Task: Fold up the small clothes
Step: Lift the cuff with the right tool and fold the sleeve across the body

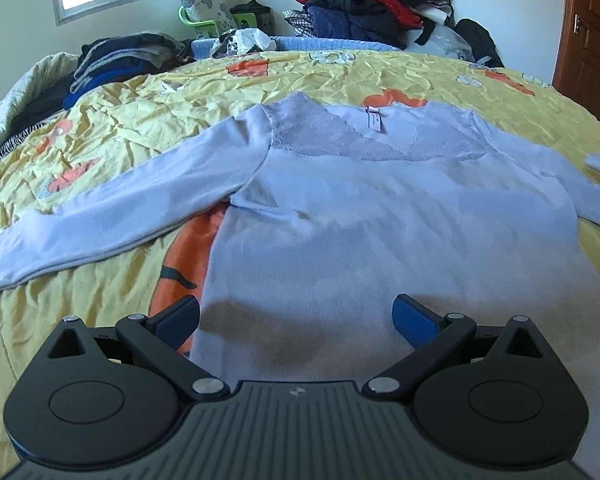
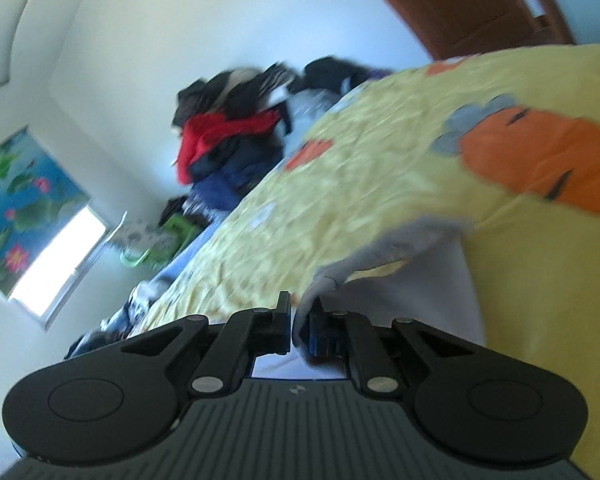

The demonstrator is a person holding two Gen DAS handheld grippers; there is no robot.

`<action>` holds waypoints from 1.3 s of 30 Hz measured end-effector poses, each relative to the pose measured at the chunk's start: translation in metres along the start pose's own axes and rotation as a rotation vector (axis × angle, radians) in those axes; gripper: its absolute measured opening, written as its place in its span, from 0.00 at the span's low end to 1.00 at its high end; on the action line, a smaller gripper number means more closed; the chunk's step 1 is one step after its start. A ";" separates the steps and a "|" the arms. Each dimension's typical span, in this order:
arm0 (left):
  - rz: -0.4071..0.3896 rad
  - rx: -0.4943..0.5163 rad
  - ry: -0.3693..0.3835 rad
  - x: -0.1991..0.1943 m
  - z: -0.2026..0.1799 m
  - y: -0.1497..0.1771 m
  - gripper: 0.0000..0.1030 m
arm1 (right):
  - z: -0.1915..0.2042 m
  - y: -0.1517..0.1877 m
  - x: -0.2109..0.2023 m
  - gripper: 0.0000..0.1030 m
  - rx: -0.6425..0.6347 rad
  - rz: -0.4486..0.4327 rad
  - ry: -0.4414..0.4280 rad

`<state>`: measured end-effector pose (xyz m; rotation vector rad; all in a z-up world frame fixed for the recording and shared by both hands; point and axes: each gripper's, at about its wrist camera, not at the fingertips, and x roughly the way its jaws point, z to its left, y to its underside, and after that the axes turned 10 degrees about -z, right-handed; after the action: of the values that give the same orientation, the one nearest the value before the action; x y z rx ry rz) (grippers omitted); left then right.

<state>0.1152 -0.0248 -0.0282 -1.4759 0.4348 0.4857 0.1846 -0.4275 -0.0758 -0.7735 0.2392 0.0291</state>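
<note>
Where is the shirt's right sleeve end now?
In the right wrist view, the sleeve is pinched in the right gripper, lifted off the yellow bedspread.

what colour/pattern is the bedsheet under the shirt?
Yellow bedsheet with orange cartoon shapes and small pale flowers; clearest in the left wrist view.

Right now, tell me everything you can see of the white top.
The white top is a long-sleeved knit with a lace yoke and a small neck label. It lies flat on the yellow bedspread, neck away, one sleeve stretched out to the left. A dark patch shows near its hem. The left gripper hovers open over the hem. The right gripper is shut on the other sleeve's cuff, lifting it.
</note>
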 end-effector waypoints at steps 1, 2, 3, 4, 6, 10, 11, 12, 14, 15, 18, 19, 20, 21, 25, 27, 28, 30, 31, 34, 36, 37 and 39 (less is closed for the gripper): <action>-0.003 0.004 -0.006 0.001 0.000 -0.001 1.00 | 0.005 0.004 -0.002 0.11 -0.004 0.016 -0.012; -0.007 0.008 -0.009 0.003 0.001 -0.002 1.00 | 0.010 0.008 0.000 0.10 -0.004 0.031 -0.026; -0.010 0.011 -0.010 0.005 0.001 -0.004 1.00 | 0.014 0.011 0.001 0.09 -0.004 0.043 -0.041; -0.009 0.012 -0.011 0.006 0.002 -0.006 1.00 | 0.020 0.015 0.003 0.09 -0.005 0.056 -0.058; -0.009 0.009 -0.006 0.008 0.004 -0.010 1.00 | 0.029 0.021 0.003 0.09 0.003 0.072 -0.098; -0.003 -0.017 0.016 0.013 0.010 -0.017 1.00 | 0.051 0.035 0.000 0.09 -0.047 0.102 -0.146; 0.001 -0.022 0.022 0.015 0.011 -0.018 1.00 | 0.060 0.040 -0.001 0.09 -0.090 0.108 -0.151; 0.000 -0.025 0.023 0.017 0.011 -0.019 1.00 | 0.077 0.049 -0.003 0.09 -0.154 0.129 -0.173; -0.007 -0.023 0.018 0.021 0.013 -0.022 1.00 | 0.087 0.054 -0.004 0.09 -0.192 0.141 -0.185; -0.010 -0.018 0.013 0.022 0.013 -0.023 1.00 | 0.094 0.059 -0.006 0.09 -0.224 0.147 -0.192; -0.031 0.011 -0.015 0.024 0.012 -0.024 1.00 | 0.118 0.075 -0.009 0.09 -0.337 0.167 -0.211; -0.039 0.021 -0.024 0.023 0.013 -0.024 1.00 | 0.123 0.079 -0.011 0.09 -0.363 0.171 -0.213; -0.047 0.030 -0.031 0.023 0.013 -0.024 1.00 | 0.129 0.083 -0.012 0.09 -0.396 0.176 -0.208; -0.053 0.038 -0.037 0.022 0.014 -0.024 1.00 | 0.132 0.086 -0.014 0.09 -0.423 0.178 -0.203; -0.051 0.037 -0.041 0.024 0.020 -0.022 1.00 | 0.144 0.092 -0.011 0.09 -0.461 0.190 -0.205; -0.041 0.017 -0.035 0.027 0.025 -0.021 1.00 | 0.147 0.093 -0.009 0.09 -0.450 0.201 -0.205; -0.039 0.008 -0.032 0.028 0.027 -0.020 1.00 | 0.147 0.093 -0.006 0.09 -0.439 0.205 -0.205; -0.044 -0.004 -0.022 0.029 0.030 -0.019 1.00 | 0.150 0.092 0.001 0.09 -0.421 0.208 -0.201; -0.047 -0.007 -0.018 0.029 0.031 -0.018 1.00 | 0.151 0.092 0.005 0.09 -0.417 0.207 -0.196; -0.048 -0.016 -0.005 0.030 0.033 -0.015 1.00 | 0.153 0.093 0.016 0.09 -0.387 0.202 -0.168; -0.046 -0.023 -0.008 0.032 0.035 -0.012 1.00 | 0.151 0.092 0.022 0.09 -0.332 0.205 -0.158; -0.043 -0.028 -0.010 0.033 0.035 -0.011 1.00 | 0.150 0.092 0.025 0.09 -0.307 0.206 -0.152; -0.037 -0.041 -0.009 0.036 0.038 -0.007 1.00 | 0.154 0.094 0.028 0.09 -0.279 0.203 -0.151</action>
<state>0.1480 0.0140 -0.0405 -1.5183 0.3916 0.4739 0.2322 -0.2553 -0.0407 -1.0174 0.1708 0.3177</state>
